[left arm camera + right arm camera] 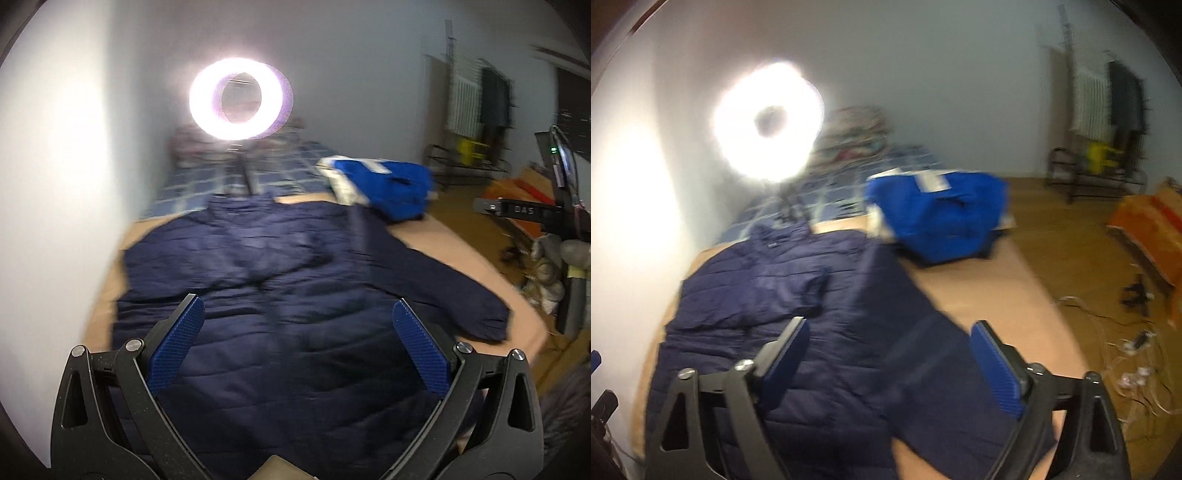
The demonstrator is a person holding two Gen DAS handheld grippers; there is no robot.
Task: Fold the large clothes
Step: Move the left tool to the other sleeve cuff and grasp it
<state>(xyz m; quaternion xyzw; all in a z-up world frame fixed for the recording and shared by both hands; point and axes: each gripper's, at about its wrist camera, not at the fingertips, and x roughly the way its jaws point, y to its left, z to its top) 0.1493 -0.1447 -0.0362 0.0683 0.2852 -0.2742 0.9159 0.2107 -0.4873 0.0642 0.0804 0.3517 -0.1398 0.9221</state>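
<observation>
Both claws, the left claw point(295, 314) and the right claw point(888, 332), are held wide with nothing gripped above the navy jacket point(277, 280), which is spread on the bed point(461, 254). One sleeve point(443, 284) is seen outstretched; folding is judged barely begun.

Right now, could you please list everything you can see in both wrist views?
puffer jacket: one, navy, spread flat on the bed, one sleeve out to the side
blue garment: one, bright blue with white, bundled beyond the jacket
bed surface: one, tan, under both garments
checked bedding: one, blue, far end of the bed
ring light: one, white, lit, by the wall
cardboard box: one, orange-brown, on the floor
left gripper: one, black with blue pads, open above the jacket
right gripper: one, same colours, open, empty
</observation>
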